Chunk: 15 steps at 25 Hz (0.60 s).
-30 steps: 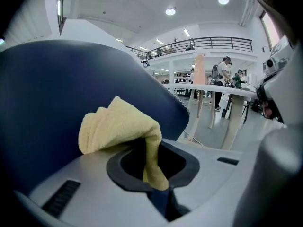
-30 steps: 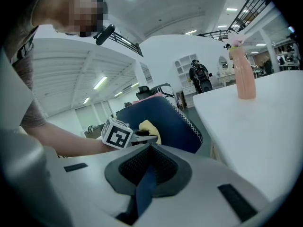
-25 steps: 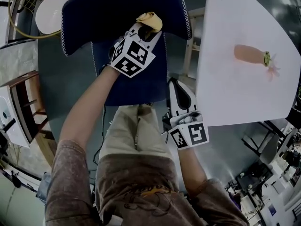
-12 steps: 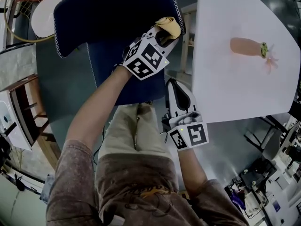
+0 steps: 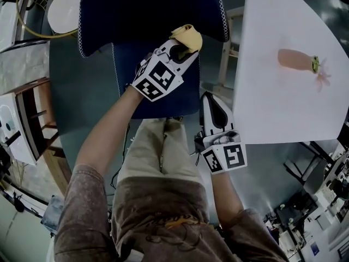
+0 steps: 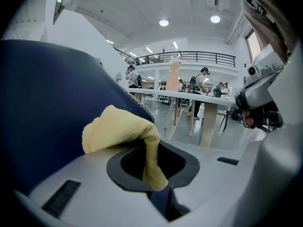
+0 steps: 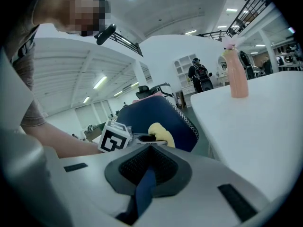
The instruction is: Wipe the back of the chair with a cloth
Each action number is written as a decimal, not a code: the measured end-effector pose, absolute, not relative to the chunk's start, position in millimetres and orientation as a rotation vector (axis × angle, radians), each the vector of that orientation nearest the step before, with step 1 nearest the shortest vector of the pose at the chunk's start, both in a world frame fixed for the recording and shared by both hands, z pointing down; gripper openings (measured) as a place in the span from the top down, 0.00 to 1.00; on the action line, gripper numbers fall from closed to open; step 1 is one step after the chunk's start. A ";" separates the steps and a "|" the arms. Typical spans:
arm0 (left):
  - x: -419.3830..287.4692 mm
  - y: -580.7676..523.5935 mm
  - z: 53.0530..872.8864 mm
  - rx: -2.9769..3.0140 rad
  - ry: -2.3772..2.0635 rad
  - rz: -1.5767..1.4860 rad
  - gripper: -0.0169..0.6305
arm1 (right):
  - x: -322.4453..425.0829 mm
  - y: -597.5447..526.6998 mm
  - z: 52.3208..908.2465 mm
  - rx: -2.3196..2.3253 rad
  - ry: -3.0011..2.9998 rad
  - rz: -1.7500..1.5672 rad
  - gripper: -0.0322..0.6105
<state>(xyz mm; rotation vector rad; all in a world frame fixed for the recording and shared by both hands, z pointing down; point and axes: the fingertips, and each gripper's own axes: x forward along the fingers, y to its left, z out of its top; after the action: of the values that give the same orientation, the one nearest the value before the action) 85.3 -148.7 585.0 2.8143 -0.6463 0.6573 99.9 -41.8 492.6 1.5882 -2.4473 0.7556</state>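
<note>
**A:** What are the grippers doing?

**B:** The left gripper (image 5: 182, 47) is clenched on the yellow cloth (image 5: 187, 36). The cloth bunches out past its tips and lies against the chair back (image 5: 147, 10) straight ahead, near the back's right edge. The right gripper (image 5: 210, 98) is closed on nothing and is held low, just right of the seat (image 5: 163, 94).

**A:** Which step is that?

**B:** Wiping, I'd judge. The next move calls for dragging the cloth across the back with steady pressure, toward the wide stretch to the left gripper's left.

**A:** And the count?

**B:** 2 grippers, 1 cloth, 1 chair. There's also 1 white table (image 5: 283, 108) just right of the right gripper, with 1 pink bottle (image 5: 297, 59) on it, further out.
</note>
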 end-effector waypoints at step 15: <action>-109.1 -126.8 672.1 2.482 -1.144 0.896 0.89 | 81.7 -42.6 496.8 1.534 -2.473 0.757 0.91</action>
<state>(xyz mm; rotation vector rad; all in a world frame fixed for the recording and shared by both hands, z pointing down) -109.1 -126.8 672.1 2.4819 -1.1435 0.8964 81.7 -42.6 496.8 1.5336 -2.4728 0.7565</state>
